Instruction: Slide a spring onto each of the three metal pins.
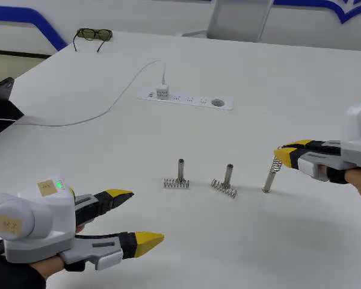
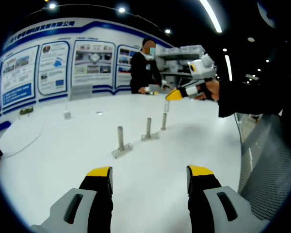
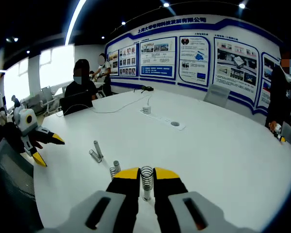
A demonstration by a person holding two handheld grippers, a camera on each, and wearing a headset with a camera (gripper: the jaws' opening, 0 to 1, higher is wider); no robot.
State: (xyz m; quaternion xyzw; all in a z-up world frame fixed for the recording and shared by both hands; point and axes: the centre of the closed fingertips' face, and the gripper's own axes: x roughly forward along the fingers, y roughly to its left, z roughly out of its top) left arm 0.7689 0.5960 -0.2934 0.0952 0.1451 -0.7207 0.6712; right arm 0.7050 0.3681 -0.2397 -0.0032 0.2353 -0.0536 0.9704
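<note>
Seating a spring (image 1: 277,164) on the third pin (image 1: 268,182) is judged to be the step in hand. The right gripper (image 1: 281,156) is clamped on that spring, whose lower end meets the top of the pin. The pin stands on the near side of the power strip (image 1: 186,99), off toward the right gripper. The left gripper (image 1: 143,215) hangs much nearer than the strip, jaws apart and empty.

Hazards:
- Side load through the spring may topple the pin (it already leans).
- Over-squeezing may buckle the coils or let the spring shoot free.

The first pin (image 1: 181,170) and middle pin (image 1: 228,175) stand upright just nearer than the strip. Loose springs (image 1: 176,183) (image 1: 224,188) lie at their feet, unthreaded.

Writing: the wall header (image 3: 174,22) and the gripper sticker (image 1: 46,187) are both too small to read.
</note>
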